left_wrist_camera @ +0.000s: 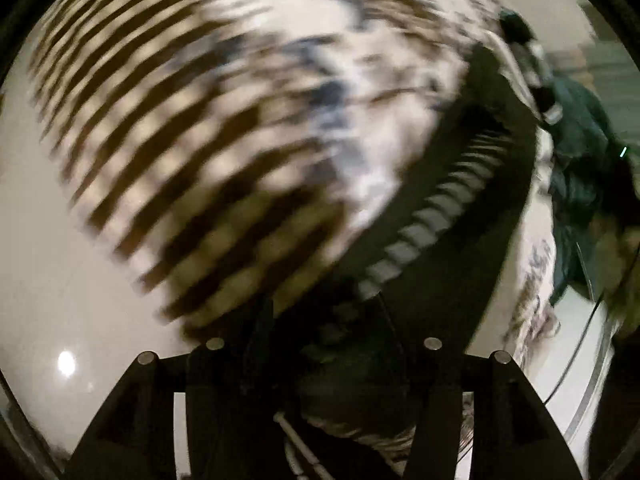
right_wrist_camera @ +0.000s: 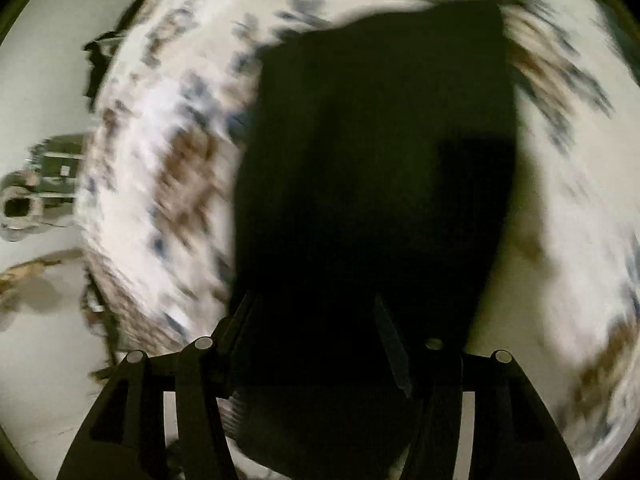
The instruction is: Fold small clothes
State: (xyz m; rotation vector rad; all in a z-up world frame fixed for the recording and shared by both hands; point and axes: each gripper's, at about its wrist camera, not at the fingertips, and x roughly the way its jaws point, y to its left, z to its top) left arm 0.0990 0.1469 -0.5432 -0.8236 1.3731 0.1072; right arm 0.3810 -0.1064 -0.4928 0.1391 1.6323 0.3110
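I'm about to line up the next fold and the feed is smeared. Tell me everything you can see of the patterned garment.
The patterned garment is soft white cloth. One area carries brown stripes; the rest has blurred brown and blue-grey blotches. It lies spread over a pale table, filling most of both wrist views. Motion blur hides seams and its outline. A dark finger crosses it in each view; whether either touches it cannot be told.

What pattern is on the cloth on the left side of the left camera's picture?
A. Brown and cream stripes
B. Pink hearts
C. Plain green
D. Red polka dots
A: in the left wrist view, the blurred cloth with brown and cream stripes fills the left side, lying on the pale table, next to a white patch with blue and brown blotches.
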